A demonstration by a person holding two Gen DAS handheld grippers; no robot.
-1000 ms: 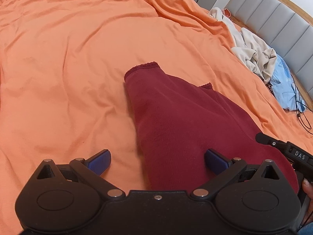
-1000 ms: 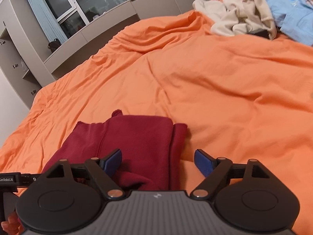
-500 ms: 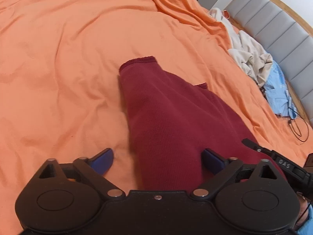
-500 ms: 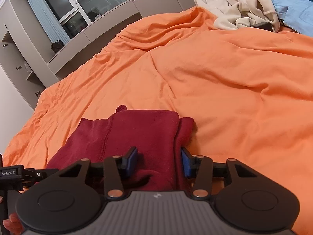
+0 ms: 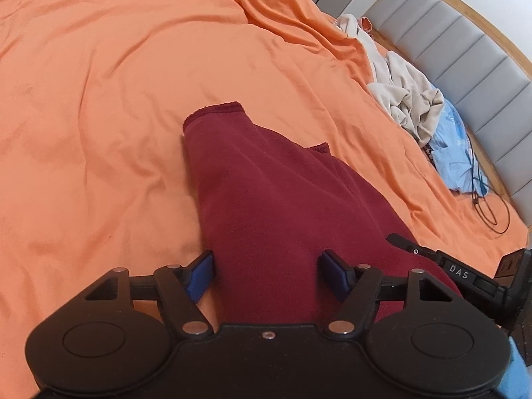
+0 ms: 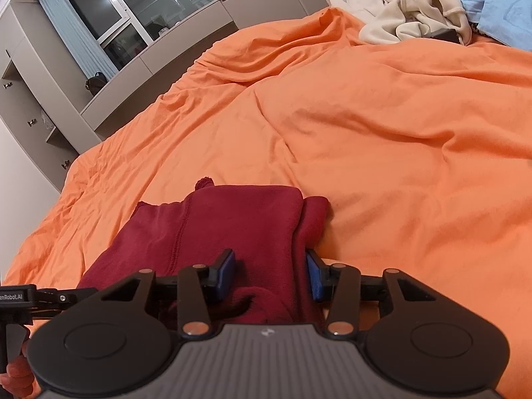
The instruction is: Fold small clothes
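Lying low in frame centre on the orange bedsheet [image 5: 133,99], the dark red knit garment [image 5: 266,206] is partly folded. Left gripper [image 5: 267,274] is closing around its near end; right gripper [image 6: 271,274] pinches a fold. Further folding remains.

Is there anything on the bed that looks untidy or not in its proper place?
Yes. A crumpled beige garment and a light blue one lie heaped near the headboard, unfolded.
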